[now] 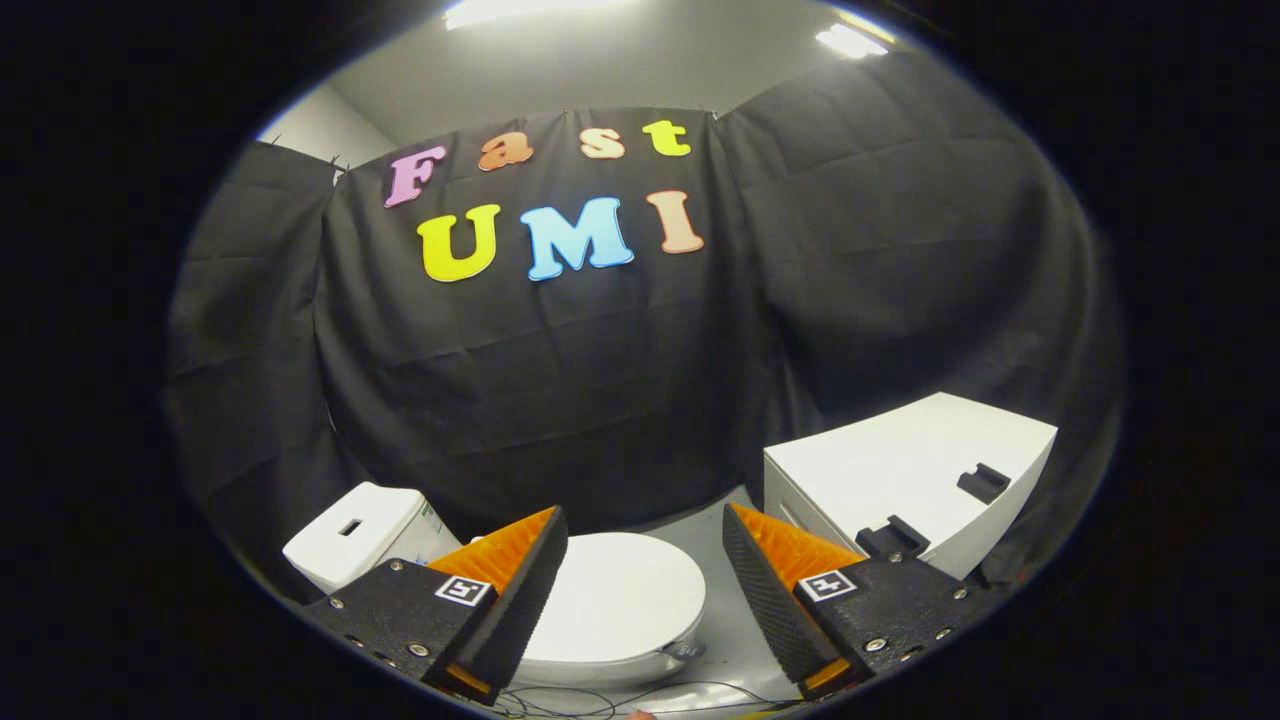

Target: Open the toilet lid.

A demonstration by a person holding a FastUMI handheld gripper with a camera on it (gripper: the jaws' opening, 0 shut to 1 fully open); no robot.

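Note:
A white toilet stands on the grey floor below and ahead of me, its round lid (618, 600) lying flat and closed over the bowl. Its white tank (362, 545) sits behind the lid, toward the left finger. My gripper (645, 555) hovers above the toilet with its jaws spread wide and nothing between them. The lid shows through the gap between the left finger (520, 590) and the right finger (765, 590), still some way off. Both fingers are black with orange backs.
A white cabinet (900, 480) with black brackets on top stands beyond the right finger, close to the toilet. Thin cables (600, 700) trail on the grey floor in front of the bowl. Black cloth walls close in the booth behind.

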